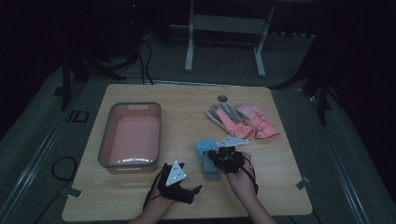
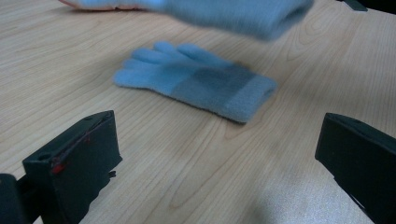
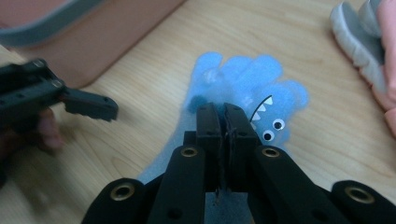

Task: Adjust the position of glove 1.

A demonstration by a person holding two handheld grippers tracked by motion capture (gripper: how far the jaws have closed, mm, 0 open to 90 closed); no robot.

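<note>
Right tongs (image 3: 223,122) pinch a blue glove (image 3: 243,88) above the wooden table (image 1: 187,98); left tongs (image 2: 219,154) gape wide.

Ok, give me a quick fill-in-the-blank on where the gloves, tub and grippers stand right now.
1. The right gripper is shut on a ____ glove.
2. The left gripper has its jaws ____.
3. The pink tub holds ____.
4. The pink and grey gloves lie at the table's far ____ side in the high view.

Missing words: blue; open; nothing; right
</note>
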